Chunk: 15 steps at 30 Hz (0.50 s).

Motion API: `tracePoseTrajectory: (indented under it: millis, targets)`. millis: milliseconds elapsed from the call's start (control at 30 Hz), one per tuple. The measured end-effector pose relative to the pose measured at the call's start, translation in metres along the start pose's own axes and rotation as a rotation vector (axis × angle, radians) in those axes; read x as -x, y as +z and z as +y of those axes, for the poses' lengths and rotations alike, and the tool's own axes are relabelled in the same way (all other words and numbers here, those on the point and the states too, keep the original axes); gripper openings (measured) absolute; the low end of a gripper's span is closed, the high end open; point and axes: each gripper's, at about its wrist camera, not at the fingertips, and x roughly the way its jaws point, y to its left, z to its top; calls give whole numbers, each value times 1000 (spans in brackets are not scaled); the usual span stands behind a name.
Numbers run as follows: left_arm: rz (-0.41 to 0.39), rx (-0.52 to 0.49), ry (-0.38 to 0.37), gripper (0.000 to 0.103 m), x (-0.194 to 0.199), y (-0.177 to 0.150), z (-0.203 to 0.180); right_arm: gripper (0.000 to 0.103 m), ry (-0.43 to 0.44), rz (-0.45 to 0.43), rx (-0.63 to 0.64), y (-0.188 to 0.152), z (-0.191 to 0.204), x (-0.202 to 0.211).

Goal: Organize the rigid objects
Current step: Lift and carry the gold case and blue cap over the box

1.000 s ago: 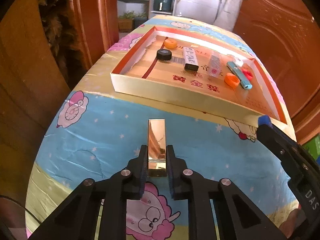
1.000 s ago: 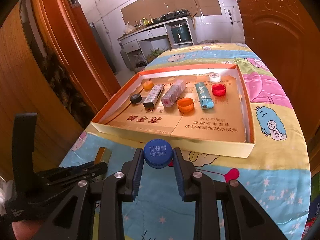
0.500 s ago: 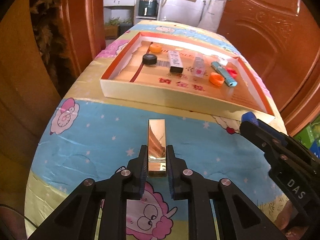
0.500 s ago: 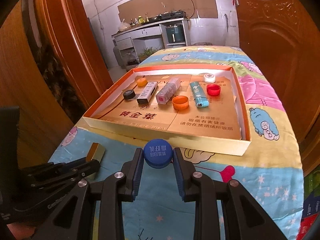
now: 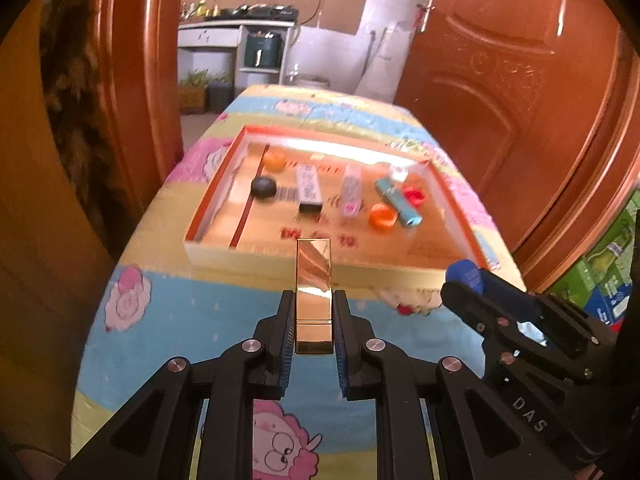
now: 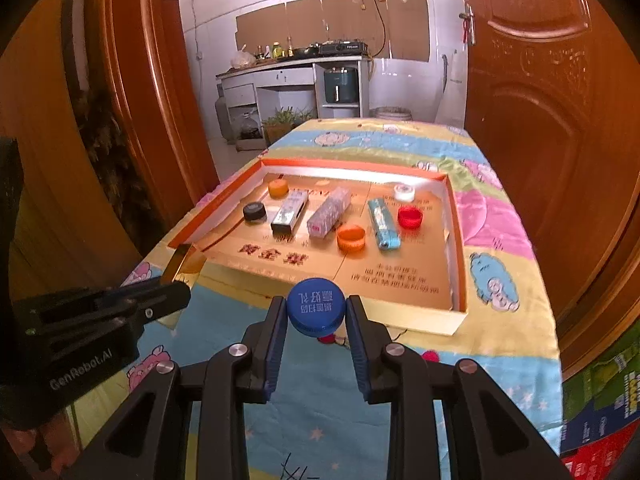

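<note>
Left gripper (image 5: 314, 332) clamped on gold bar (image 5: 314, 280); right gripper (image 6: 316, 312) pinching blue bottle cap (image 6: 316, 306) by its rim. Both held above cartoon tablecloth (image 5: 180, 320), just short of cardboard tray (image 6: 360, 302) near edge. Risks: catching the tray wall, cap slipping, grippers colliding, knocking orange cap (image 6: 351, 238).
</note>
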Motion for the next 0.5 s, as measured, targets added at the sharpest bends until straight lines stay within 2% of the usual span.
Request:
tracePoseTrajectory:
  millis: [300, 500]
  targets:
    - [-68, -44, -18, 17, 13, 33, -4, 30, -46, -53, 22, 34, -5, 16]
    - [-91, -55, -22, 17, 12, 53, -4, 30, -46, -61, 25, 50, -12, 18]
